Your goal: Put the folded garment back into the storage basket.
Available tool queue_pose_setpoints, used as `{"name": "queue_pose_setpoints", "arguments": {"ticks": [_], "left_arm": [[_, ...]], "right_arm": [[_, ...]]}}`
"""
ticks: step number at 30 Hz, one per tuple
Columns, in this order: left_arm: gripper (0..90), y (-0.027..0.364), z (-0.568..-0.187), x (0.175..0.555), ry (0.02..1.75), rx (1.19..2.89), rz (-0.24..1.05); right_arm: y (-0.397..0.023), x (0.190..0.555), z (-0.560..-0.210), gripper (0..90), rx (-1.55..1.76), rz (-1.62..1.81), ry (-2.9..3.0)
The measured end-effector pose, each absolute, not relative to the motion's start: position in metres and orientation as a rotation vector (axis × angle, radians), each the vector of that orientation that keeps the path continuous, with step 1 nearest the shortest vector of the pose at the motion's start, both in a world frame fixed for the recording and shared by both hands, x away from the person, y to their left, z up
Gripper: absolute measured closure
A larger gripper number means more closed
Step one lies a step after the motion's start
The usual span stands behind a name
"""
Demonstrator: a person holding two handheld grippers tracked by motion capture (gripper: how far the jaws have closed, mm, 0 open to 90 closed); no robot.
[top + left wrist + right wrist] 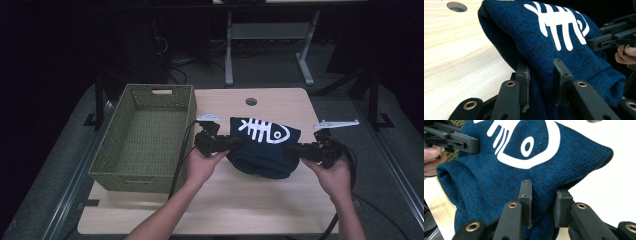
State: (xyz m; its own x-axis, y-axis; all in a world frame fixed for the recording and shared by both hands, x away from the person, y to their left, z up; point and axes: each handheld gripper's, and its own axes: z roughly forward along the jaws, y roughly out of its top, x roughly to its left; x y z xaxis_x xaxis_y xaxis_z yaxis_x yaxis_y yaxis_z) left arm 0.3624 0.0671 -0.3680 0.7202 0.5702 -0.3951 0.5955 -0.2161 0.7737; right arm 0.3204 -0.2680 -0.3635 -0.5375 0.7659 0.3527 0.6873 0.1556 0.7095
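Observation:
A dark blue knitted garment (262, 147) with a white fish-skeleton print hangs folded between the two grippers, just above the wooden table (225, 200). My left gripper (231, 144) is shut on its left edge, and the left gripper view shows both jaws pinching the blue knit (554, 45). The right gripper (292, 148) is shut on the right edge; its own view shows the pads clamped on the fabric (506, 175) below the fish's head. The lower part of the garment sags towards the table.
An olive woven basket (105, 165), with nothing in it, stands at the table's left, close to the left hand. A round cable hole (251, 101) lies at the table's far edge. Black cables trail from both grippers. A metal table frame (270, 35) stands behind.

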Motion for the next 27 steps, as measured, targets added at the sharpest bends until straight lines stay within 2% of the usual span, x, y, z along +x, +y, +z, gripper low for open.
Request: {"name": "queue_pose_setpoints", "arguments": {"ticks": [27], "left_arm": [[70.4,0.096,-0.34,0.36,0.891,1.863,-0.018]], "right_arm": [[-0.246,0.323,-0.337,71.8,1.394,1.375,2.351]]}}
